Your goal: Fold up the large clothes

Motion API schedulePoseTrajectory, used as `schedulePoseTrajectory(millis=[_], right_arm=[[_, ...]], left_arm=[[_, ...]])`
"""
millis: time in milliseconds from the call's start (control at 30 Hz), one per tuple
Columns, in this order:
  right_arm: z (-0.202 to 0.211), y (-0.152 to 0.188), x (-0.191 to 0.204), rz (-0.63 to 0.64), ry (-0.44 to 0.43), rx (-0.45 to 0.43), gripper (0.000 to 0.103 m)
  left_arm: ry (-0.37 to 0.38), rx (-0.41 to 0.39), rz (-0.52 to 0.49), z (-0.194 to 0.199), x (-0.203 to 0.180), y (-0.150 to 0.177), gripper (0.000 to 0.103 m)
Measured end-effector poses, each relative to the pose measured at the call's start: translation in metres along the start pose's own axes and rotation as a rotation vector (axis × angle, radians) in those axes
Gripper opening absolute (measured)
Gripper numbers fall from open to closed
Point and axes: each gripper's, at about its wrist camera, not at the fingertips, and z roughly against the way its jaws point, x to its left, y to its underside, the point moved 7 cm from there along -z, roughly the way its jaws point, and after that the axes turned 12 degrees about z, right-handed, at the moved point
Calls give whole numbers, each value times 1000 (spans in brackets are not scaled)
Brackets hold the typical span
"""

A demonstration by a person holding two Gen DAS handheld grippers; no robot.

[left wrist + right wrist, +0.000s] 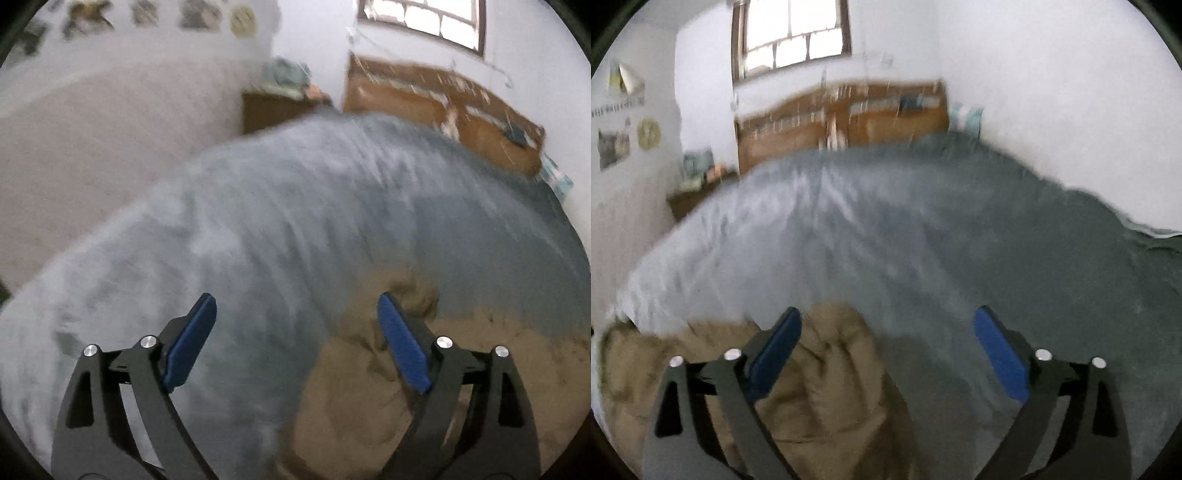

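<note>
Left wrist footage is filled mostly by a bed (pixel 258 221) under a grey-blue cover, blurred throughout, with a wooden headboard (pixel 443 110) seen toward 1 o'clock, a dark nightstand (pixel 273 107) at 12 o'clock and a bright window (pixel 424 22) above it. A tan garment (pixel 369 387), the large piece of clothing to be folded, is seen crumpled on the cover at 5 o'clock, spreading out to the lower right edge. In the right wrist view the same garment (pixel 820 369) is found heaped at 7 o'clock, near the foot corner of the bed (pixel 923 240). The left gripper (pixel 297 341) is held with its jaws spread wide and nothing is grasped between them; its right blue finger lies over the edge of the tan cloth, though contact cannot be judged through the blur. The right gripper (pixel 886 354) is likewise held wide apart and empty, with its left finger just over the heap. The step in hand is judged to be the approach: nothing has been spread or folded yet. For the next move, two separate edges or corners of the garment would need to be found and pinched, one by each gripper, so that the cloth can be lifted and laid flat on the cover.
</note>
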Motion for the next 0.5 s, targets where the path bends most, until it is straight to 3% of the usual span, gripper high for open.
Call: schedulePoseTrajectory(millis=[100, 200, 233, 300, 400, 500], right_arm=[[37, -4, 25, -27, -95, -47, 101], [33, 24, 76, 95, -256, 97, 101], [29, 33, 85, 137, -259, 128, 101], [14, 48, 90, 199, -235, 184, 101], [0, 60, 83, 112, -292, 235, 101], [-11, 67, 93, 97, -348, 254, 101]], left_arm=[[31, -79, -97, 58, -6, -7, 94], [151, -40, -263, 94, -37, 30, 97], [176, -8, -316, 99, -44, 50, 97], [156, 26, -316, 94, -49, 71, 97], [208, 142, -314, 75, -66, 99, 95], [241, 134, -396, 70, -90, 114, 93]])
